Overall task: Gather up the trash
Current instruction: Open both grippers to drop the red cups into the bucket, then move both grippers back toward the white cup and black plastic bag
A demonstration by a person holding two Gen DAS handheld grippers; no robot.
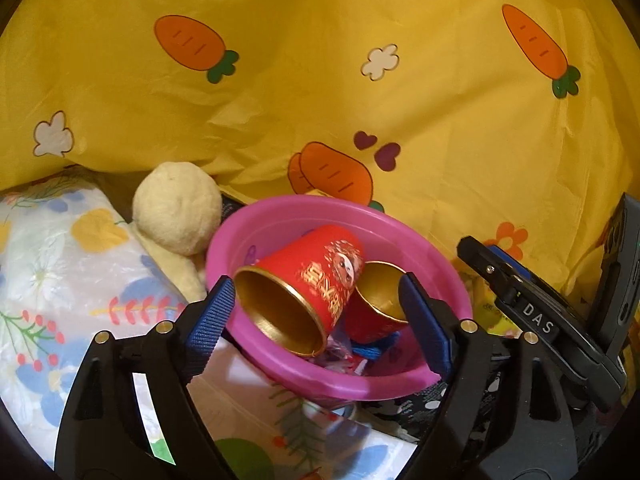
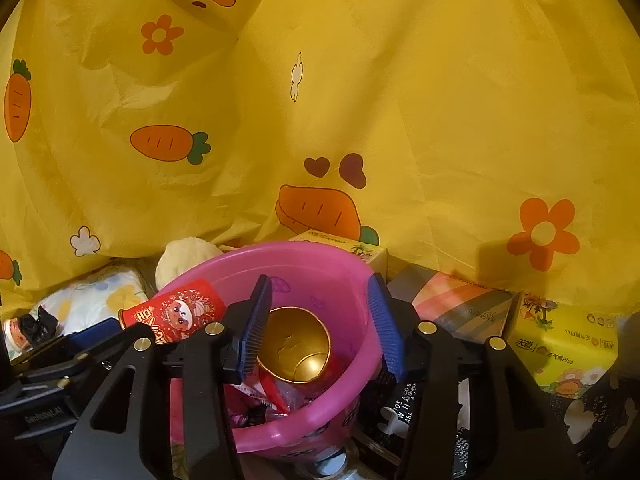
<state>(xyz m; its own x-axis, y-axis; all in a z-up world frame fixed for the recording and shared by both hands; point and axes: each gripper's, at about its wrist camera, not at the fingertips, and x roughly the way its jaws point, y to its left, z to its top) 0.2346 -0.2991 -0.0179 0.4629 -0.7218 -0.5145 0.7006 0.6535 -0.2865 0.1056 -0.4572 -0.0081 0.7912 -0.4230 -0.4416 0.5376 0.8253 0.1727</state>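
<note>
Two light, easily crushed red paper cups (image 1: 304,284) lie in the pink basin (image 1: 448,280); both grippers, left (image 1: 316,312) and right (image 2: 320,320), hang open and empty, so I'd pinch a rim gently.

right gripper (image 2: 318,324): lower centre, blue-padded jaws apart over the round pink plastic basin (image 2: 362,364) | red paper cup with gold lining (image 2: 298,354): upright-tilted inside basin, between pads, untouched | second red printed cup (image 2: 176,312): lower left, lying on basin rim | yellow carrot-print cloth (image 2: 360,100): fills upper frame | yellow tissue pack (image 2: 568,344): lower right
</note>
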